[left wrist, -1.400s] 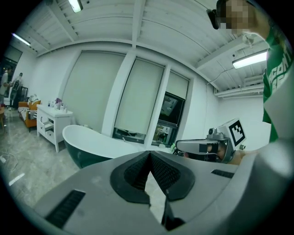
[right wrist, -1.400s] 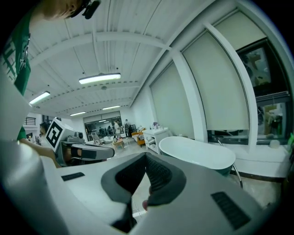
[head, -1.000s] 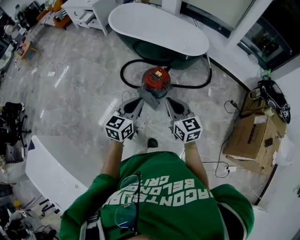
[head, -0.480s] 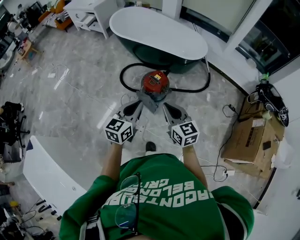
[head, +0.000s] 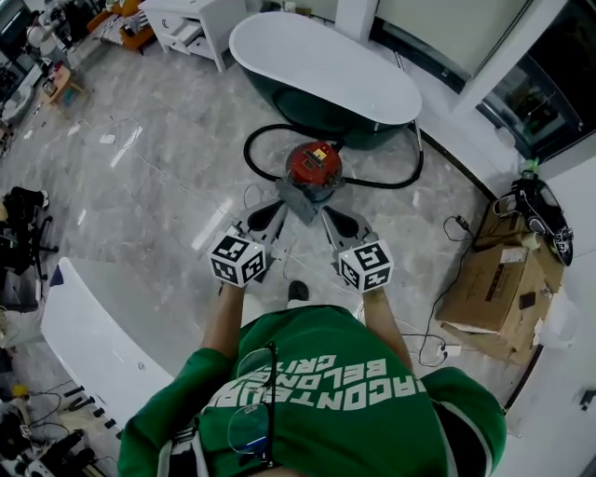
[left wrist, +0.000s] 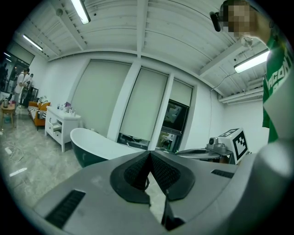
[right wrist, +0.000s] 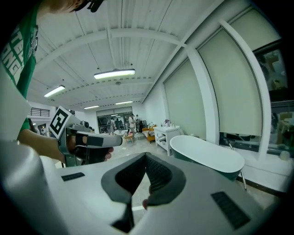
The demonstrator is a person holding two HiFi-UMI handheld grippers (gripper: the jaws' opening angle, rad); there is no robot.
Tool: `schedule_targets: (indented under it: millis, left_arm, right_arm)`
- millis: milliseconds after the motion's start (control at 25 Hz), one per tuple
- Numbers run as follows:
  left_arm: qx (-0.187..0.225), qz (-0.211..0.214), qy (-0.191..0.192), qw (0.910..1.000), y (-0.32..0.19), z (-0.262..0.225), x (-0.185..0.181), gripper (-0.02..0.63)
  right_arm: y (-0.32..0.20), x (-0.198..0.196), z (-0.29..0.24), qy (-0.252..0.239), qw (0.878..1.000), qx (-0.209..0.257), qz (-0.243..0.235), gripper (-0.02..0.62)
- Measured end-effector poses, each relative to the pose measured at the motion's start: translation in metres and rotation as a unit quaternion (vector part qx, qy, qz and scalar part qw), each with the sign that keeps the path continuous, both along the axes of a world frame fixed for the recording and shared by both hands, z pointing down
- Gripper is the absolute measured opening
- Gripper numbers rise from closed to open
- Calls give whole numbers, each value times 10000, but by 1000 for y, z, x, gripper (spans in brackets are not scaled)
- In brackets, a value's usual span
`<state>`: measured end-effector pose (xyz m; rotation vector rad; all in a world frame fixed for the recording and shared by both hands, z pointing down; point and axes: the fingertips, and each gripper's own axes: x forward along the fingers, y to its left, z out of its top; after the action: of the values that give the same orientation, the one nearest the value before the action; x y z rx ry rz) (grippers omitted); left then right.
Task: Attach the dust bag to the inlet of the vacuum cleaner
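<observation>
The grey marble floor [head: 158, 186] carries a red vacuum cleaner [head: 313, 163] at the centre of the frame, with a black hose [head: 249, 154] looped beside it. Just behind stands a white bathtub [head: 326, 70]. A cardboard box [head: 494, 279] lies at the right edge and a white cabinet [head: 191, 23] at the upper left.

Your vacuum cleaner [head: 313, 163] stands upright on the marble floor [head: 168, 168], just in front of the dark green bathtub [head: 326, 70]. It is a round red canister with a small yellow patch on its top. Its black hose [head: 256, 140] lies on the floor, looping round on the left and curving along the tub's foot on the right. A grey, boxy piece [head: 300, 197] touches the canister's near side; whether that is the dust bag you cannot tell from the head view.
</observation>
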<state>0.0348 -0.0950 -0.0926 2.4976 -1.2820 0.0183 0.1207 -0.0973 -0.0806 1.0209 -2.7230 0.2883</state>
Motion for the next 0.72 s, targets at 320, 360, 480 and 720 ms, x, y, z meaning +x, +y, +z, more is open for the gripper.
schedule_targets:
  millis: [320,360,480,720]
  left_arm:
    - [-31,44,-37,10000,-2,1,0,3]
    - [-33,58,-38,10000,-2,1,0,3]
    - [-46,74,-39,10000,-3,2,0,5]
    - [-60,29,18,10000,2,4,-3,3]
  right_arm:
    - [-5,0,-1,92,9999,60,41,8]
    - [-5,0,1,193,9998,99,47,8]
    - [-6,-2,5,309,9994,120,35,8]
    - [-1,-1,8,309,9995,66,44,8]
